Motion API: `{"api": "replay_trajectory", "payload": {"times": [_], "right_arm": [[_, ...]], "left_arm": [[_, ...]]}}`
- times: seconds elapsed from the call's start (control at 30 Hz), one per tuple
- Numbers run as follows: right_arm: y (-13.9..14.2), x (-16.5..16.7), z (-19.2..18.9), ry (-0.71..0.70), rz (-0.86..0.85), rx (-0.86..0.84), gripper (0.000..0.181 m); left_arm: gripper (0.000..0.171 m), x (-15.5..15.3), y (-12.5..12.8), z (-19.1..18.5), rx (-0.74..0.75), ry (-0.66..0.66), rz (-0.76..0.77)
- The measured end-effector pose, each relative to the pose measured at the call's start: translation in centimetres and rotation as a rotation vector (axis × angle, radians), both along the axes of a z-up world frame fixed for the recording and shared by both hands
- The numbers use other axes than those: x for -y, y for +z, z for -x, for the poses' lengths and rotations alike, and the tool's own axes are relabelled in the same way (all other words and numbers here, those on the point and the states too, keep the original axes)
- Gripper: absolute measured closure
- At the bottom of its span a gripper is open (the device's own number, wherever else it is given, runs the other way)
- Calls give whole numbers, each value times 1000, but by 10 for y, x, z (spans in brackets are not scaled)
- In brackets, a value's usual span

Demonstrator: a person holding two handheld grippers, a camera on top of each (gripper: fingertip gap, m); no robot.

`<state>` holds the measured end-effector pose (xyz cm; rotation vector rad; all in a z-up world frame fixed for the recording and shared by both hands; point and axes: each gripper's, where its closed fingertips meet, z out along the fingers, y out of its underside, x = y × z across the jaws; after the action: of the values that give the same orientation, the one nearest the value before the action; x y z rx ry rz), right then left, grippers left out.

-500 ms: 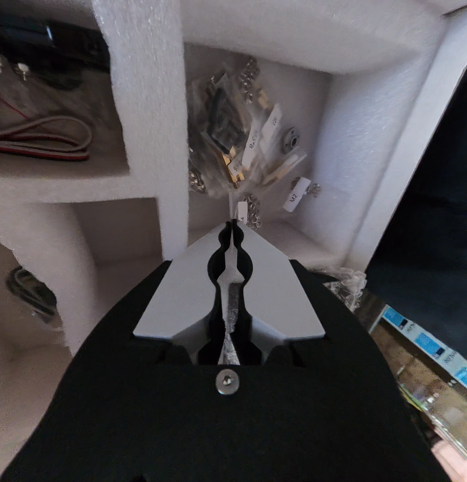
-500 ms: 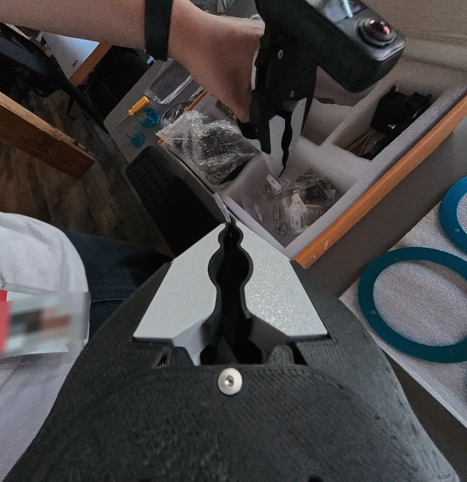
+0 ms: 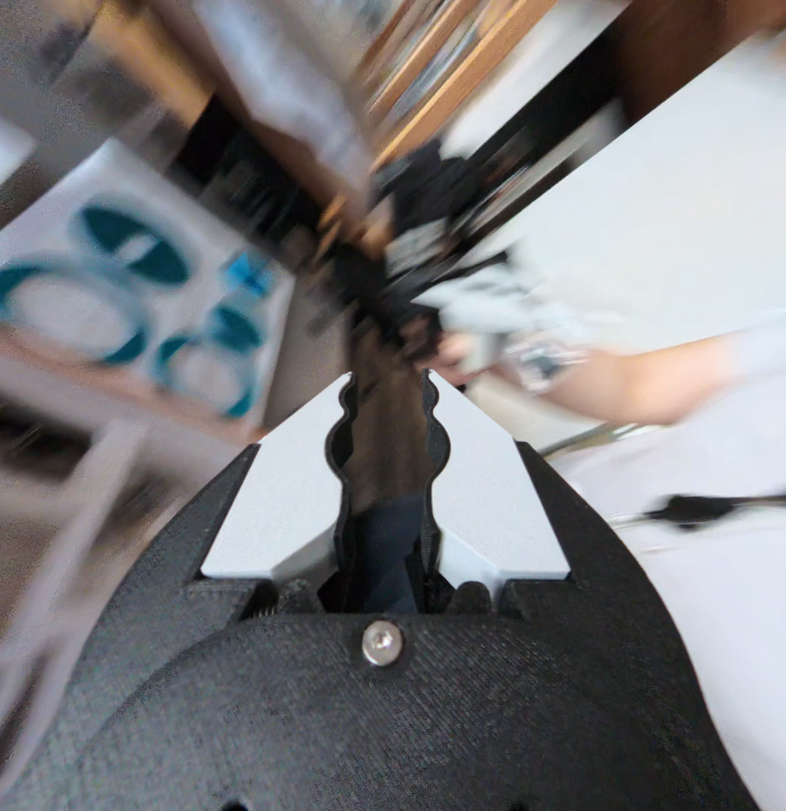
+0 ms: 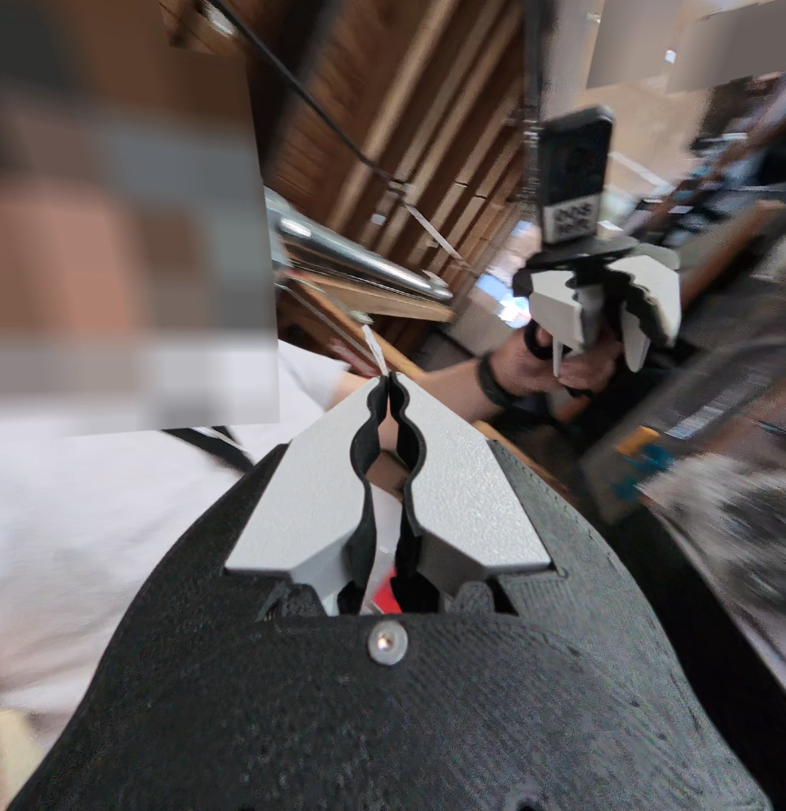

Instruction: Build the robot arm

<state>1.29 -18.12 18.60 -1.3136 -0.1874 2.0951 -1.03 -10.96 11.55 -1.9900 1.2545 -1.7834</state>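
Left tongs (image 3: 387, 377): parted, gripping nothing — background smeared by blur; teal foam rings (image 3: 66, 307) barely legible.
Right tongs (image 4: 387, 376): tips pinched on thin white strip (image 4: 376, 349), its far end indistinct.

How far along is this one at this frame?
Done: nothing can be confirmed; both views are blurred. In hand: right tongs are shut on a thin white strip. Left tongs are open and empty, held in the air. Remaining: cannot tell.

L view: rings (image 3: 70, 307) mid-left, forearm (image 3: 624, 382) mid-right | R view: other gripper (image 4: 602, 324) upper right, metal bar (image 4: 360, 259) centre-top
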Motion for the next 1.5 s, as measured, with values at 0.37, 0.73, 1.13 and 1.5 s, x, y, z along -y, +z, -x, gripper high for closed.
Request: {"api": "replay_trajectory", "payload": {"times": [0.37, 0.73, 1.13, 1.5], "right_arm": [[155, 21, 19, 880, -43, -888, 181], [159, 29, 55, 1015, 63, -899, 181], [-31, 26, 0, 156, 309, 35, 142], [-118, 79, -69, -201, 398, 249, 148]], "left_arm": [[130, 76, 233, 24, 585, -331, -362], [171, 102, 232, 22, 360, -742, -592], [171, 16, 92, 5, -69, -412, -318], [171, 24, -177, 37, -779, -479, -163]]}}
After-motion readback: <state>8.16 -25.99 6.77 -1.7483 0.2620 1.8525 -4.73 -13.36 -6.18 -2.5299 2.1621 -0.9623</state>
